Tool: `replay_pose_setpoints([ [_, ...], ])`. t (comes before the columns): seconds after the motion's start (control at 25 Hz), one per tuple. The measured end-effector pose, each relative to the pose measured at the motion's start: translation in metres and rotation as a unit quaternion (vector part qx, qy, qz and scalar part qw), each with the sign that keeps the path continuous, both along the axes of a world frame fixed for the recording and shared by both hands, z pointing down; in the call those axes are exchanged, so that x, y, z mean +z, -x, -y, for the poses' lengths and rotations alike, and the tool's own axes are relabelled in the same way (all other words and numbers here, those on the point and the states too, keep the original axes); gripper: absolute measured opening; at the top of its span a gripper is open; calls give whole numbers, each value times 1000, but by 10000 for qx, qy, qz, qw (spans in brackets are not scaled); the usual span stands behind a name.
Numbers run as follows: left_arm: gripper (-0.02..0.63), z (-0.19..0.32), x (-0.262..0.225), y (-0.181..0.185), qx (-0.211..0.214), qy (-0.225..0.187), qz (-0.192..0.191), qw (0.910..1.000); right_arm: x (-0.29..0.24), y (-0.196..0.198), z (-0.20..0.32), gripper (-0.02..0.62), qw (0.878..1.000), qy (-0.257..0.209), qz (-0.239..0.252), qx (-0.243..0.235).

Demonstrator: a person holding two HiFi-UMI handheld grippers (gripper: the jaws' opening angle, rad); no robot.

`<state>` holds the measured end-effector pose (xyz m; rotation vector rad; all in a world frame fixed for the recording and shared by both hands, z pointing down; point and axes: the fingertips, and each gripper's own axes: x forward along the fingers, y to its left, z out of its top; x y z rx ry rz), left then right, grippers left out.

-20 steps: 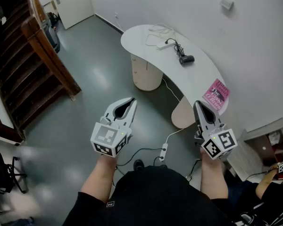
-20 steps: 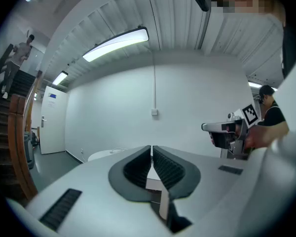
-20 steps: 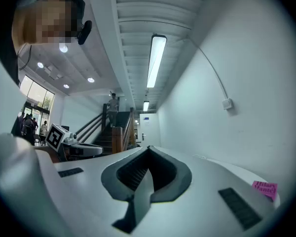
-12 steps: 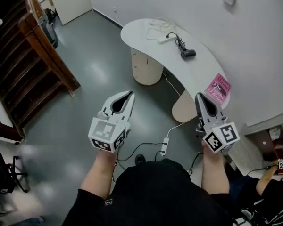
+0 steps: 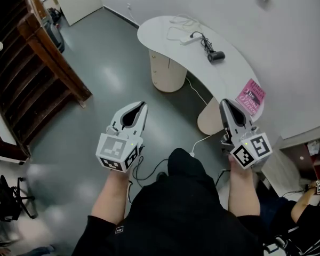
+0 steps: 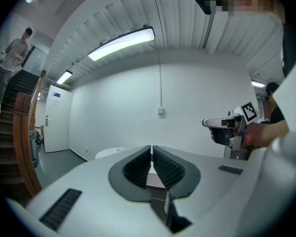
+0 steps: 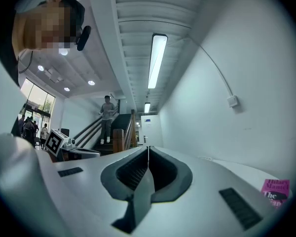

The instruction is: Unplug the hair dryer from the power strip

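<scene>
A black hair dryer (image 5: 216, 56) lies on the far part of a curved white table (image 5: 229, 81). Its black cord (image 5: 203, 41) runs to a white power strip (image 5: 188, 40) further back on the tabletop. Both grippers hang over the grey floor, well short of the table. My left gripper (image 5: 144, 105) is shut and holds nothing; in its own view the ribbed pads (image 6: 142, 163) meet. My right gripper (image 5: 222, 103) is also shut and bare, its jaws closed together (image 7: 148, 149), near the table's front end.
A pink book (image 5: 250, 97) lies on the table's near end. A wooden staircase (image 5: 48, 57) fills the left, with a person (image 7: 107, 117) on it. A white cable (image 5: 200, 142) trails on the floor below the table. Shelving (image 5: 301, 164) and another person's arm (image 5: 309, 196) sit at the right.
The table has drifted slightly closer and lower in the head view. The wearer's dark knee has come up at the centre, covering the floor power strip. Both grippers stay shut.
</scene>
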<state>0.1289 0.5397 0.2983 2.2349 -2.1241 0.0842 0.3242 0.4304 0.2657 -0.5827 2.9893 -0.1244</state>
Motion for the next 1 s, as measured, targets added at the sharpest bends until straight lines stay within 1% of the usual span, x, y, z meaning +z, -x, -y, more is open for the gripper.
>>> replay_pose_setpoints([
  [0.12, 23, 12, 3, 5, 78, -15, -39, 10000, 5, 16, 12, 35, 10000, 41, -26, -56],
  [0.28, 23, 39, 7, 21, 119, 48, 26, 9999, 13, 46, 35, 35, 9996, 198, 26, -216],
  [0.4, 23, 65, 13, 42, 65, 114, 72, 9999, 21, 73, 64, 35, 9989, 337, 97, -313],
  [0.52, 23, 95, 27, 69, -43, 253, -61, 9997, 32, 101, 96, 35, 9979, 473, 42, -444],
  [0.64, 23, 136, 36, 90, -66, 344, -131, 9993, 38, 124, 137, 35, 9972, 489, -88, -561],
  [0.72, 23, 169, 37, 104, -59, 368, -138, 9992, 42, 137, 172, 35, 9971, 510, -145, -553],
  [0.88, 23, 230, 38, 139, -110, 457, -121, 9988, 48, 169, 242, 35, 9965, 611, -169, -547],
  [1.0, 23, 273, 39, 161, -167, 496, -142, 9985, 49, 190, 280, 35, 9960, 601, -215, -621],
])
